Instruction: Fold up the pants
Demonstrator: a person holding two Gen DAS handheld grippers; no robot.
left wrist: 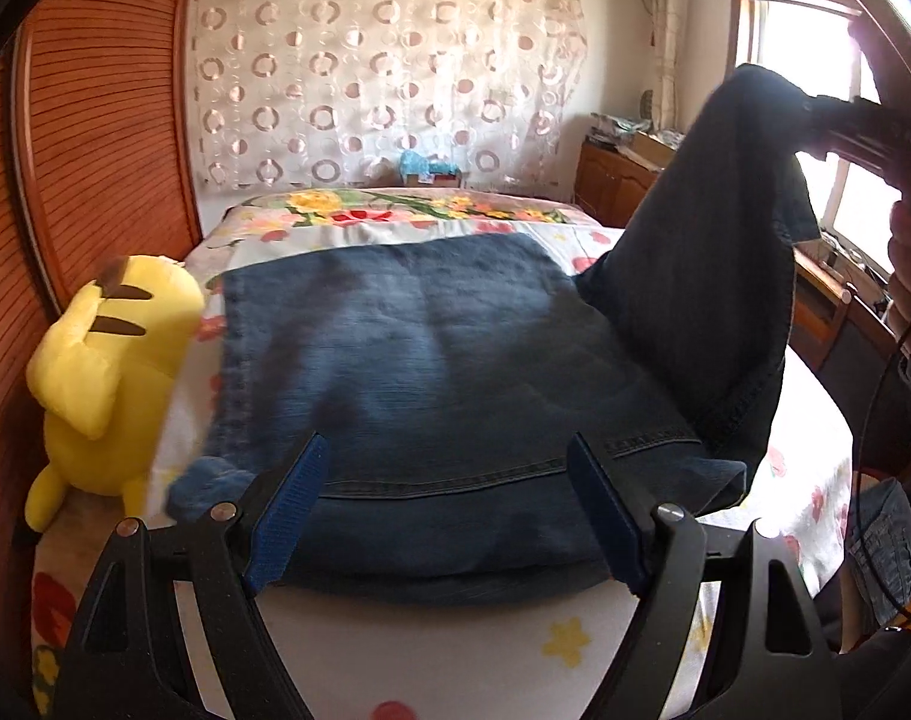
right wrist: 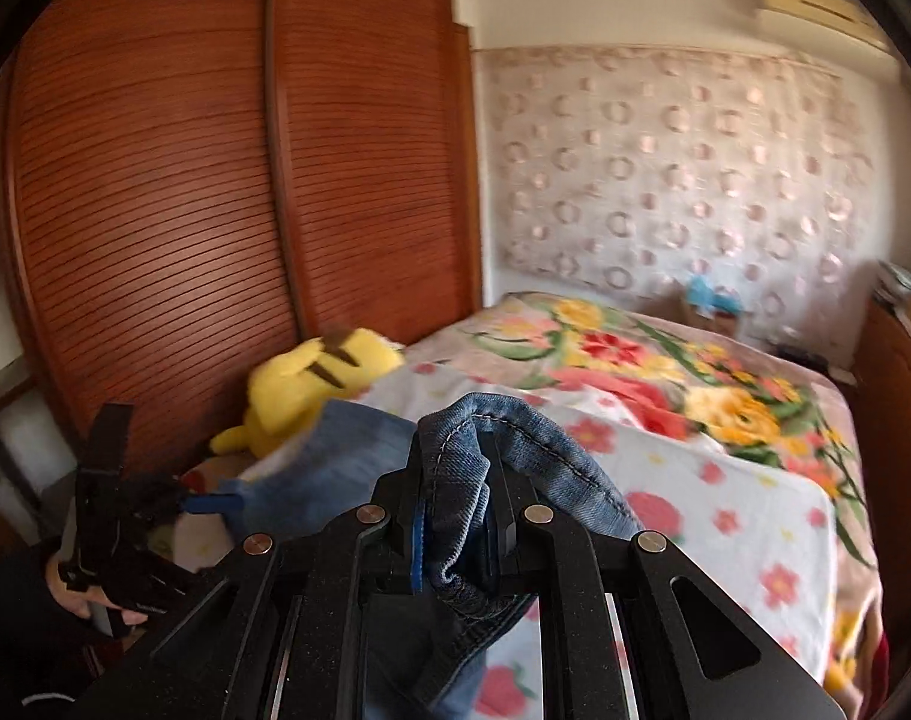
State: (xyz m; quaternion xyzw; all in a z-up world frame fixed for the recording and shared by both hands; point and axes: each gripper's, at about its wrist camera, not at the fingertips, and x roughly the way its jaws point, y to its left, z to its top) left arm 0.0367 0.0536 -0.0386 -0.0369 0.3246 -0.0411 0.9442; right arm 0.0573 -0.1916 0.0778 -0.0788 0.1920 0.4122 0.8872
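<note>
Dark blue denim pants (left wrist: 431, 360) lie spread flat on the bed. My left gripper (left wrist: 449, 468) is open just above their near edge, its blue-padded fingers (left wrist: 287, 510) wide apart and empty. My right gripper (right wrist: 455, 498) is shut on a bunched hem of the pants (right wrist: 461, 480) and holds it up in the air. In the left wrist view that lifted part of the pants (left wrist: 713, 276) hangs at the right from the right gripper (left wrist: 815, 114). The left gripper (right wrist: 113, 516) shows at the lower left of the right wrist view.
The bed has a floral sheet (left wrist: 455, 648). A yellow plush toy (left wrist: 101, 372) sits at its left edge against a slatted wooden wardrobe (left wrist: 95, 138). A patterned curtain (left wrist: 383, 72) covers the far wall. A wooden cabinet (left wrist: 611, 180) and a window (left wrist: 803, 42) are on the right.
</note>
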